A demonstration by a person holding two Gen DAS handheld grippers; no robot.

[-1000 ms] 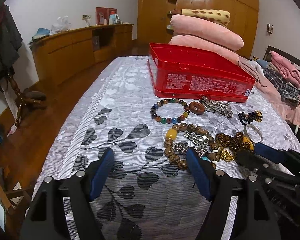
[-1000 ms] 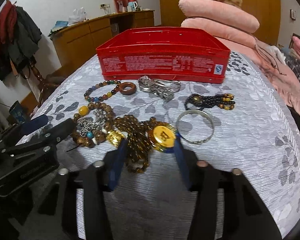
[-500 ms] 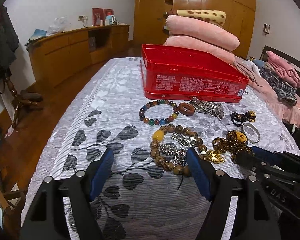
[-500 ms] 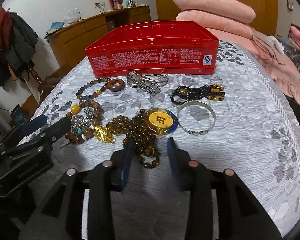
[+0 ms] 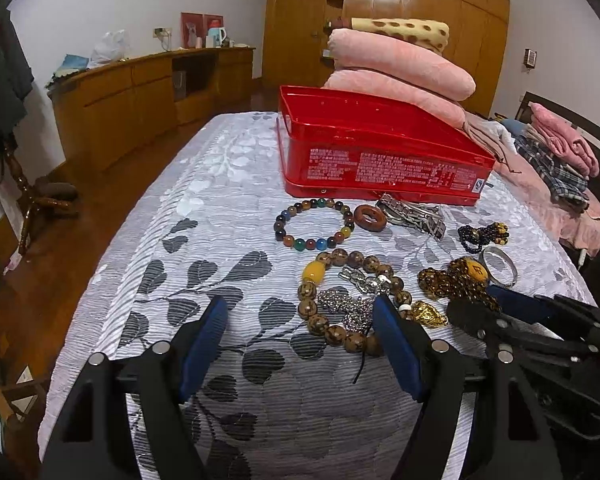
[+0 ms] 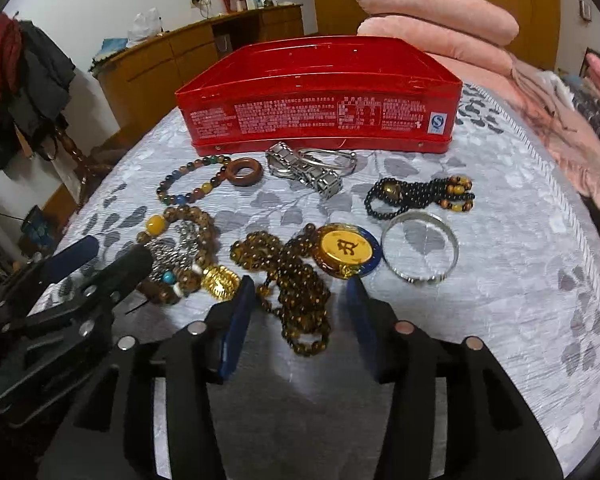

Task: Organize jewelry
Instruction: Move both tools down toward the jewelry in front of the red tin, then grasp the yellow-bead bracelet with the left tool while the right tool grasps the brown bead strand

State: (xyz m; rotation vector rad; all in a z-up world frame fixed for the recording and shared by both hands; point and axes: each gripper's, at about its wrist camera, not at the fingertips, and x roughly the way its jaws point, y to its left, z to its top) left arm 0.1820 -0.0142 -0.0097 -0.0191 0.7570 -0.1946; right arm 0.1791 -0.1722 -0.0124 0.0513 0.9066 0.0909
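Nearest us in the right wrist view, the right gripper (image 6: pixel 300 292) points down at the bed (image 6: pixel 520 280), its jaws apart and straddling the near loop of the amber bead necklace (image 6: pixel 296 292) without pressing on it. The left gripper (image 5: pixel 300 320) sits at nine o'clock from it, jaws spread wide over bare quilt, the right-hand finger just beside the big wooden bead bracelet (image 5: pixel 340 300); nothing is between them.

A gold charm (image 6: pixel 220 282) lies at ten o'clock from the right jaws, touching that bracelet. At one o'clock sits the necklace's gold medallion (image 6: pixel 348 250), and beyond it at two o'clock the silver bangle (image 6: pixel 420 250).

Farther on we see a black bead string (image 6: pixel 416 196) at one o'clock, a metal watch band (image 6: pixel 312 168) at twelve, and at eleven a multicoloured bead bracelet (image 6: pixel 192 184) touching a wooden ring (image 6: pixel 242 172).

Farthest, at twelve o'clock, stands the red tin (image 6: pixel 320 112), with folded pink blankets (image 6: pixel 432 16) behind.
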